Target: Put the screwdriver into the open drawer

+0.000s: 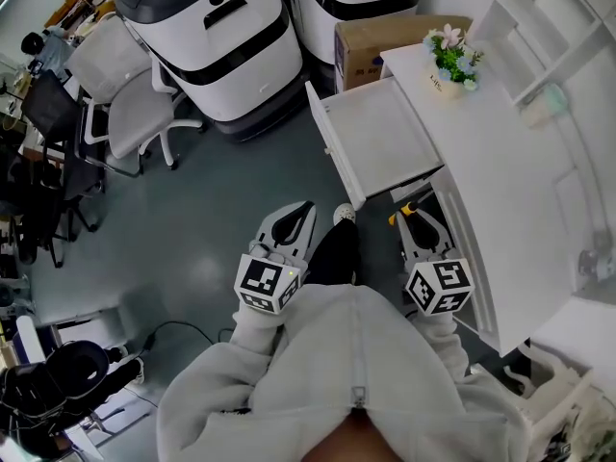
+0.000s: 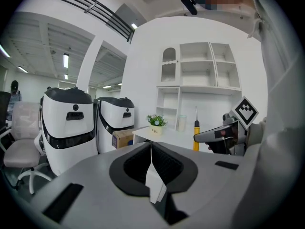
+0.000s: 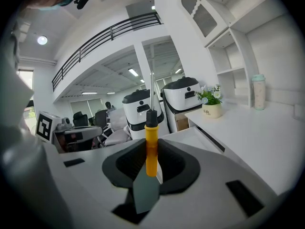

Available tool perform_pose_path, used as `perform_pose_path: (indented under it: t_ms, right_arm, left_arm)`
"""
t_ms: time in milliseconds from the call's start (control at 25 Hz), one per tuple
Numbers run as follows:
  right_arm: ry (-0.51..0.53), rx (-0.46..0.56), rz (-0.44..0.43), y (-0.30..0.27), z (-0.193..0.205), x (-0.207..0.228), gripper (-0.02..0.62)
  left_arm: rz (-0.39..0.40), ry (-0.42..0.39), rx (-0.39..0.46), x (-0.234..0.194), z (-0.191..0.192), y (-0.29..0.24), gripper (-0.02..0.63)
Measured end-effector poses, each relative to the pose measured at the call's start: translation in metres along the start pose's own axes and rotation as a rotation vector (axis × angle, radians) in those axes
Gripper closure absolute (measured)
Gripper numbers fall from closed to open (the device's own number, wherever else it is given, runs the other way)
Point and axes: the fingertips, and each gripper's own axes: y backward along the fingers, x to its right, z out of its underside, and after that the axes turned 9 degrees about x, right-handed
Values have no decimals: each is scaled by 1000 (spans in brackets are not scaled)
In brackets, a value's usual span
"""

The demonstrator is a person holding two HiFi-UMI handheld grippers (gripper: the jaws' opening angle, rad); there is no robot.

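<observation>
The screwdriver [image 3: 151,149] has a yellow handle and a thin metal shaft, and it stands upright between the jaws of my right gripper [image 3: 151,168], which is shut on the handle. In the head view the right gripper [image 1: 418,221] hangs beside the white desk [image 1: 539,191], with the yellow handle [image 1: 408,208] at its tip. The open white drawer [image 1: 385,135] lies just ahead of it and looks bare inside. My left gripper [image 1: 292,221] hangs over the grey floor, shut with nothing in it [image 2: 151,149]. The left gripper view shows the screwdriver [image 2: 196,136] off to the right.
Two big white-and-black machines [image 1: 217,37] and a cardboard box [image 1: 371,51] stand beyond the drawer. A potted plant [image 1: 452,58] sits on the desk corner. Office chairs [image 1: 130,94] are at the left. A white shelf unit [image 2: 200,87] rises over the desk.
</observation>
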Motion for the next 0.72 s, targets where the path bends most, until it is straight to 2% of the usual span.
perform_pose_path:
  t_ms: [400, 720]
  right_arm:
    - [-10, -90, -6, -52, 0, 37, 508]
    - [-10, -135, -17, -100, -7, 60, 508]
  left_arm:
    - [4, 16, -9, -20, -3, -70, 586]
    - [-22, 40, -38, -53, 1, -112, 586]
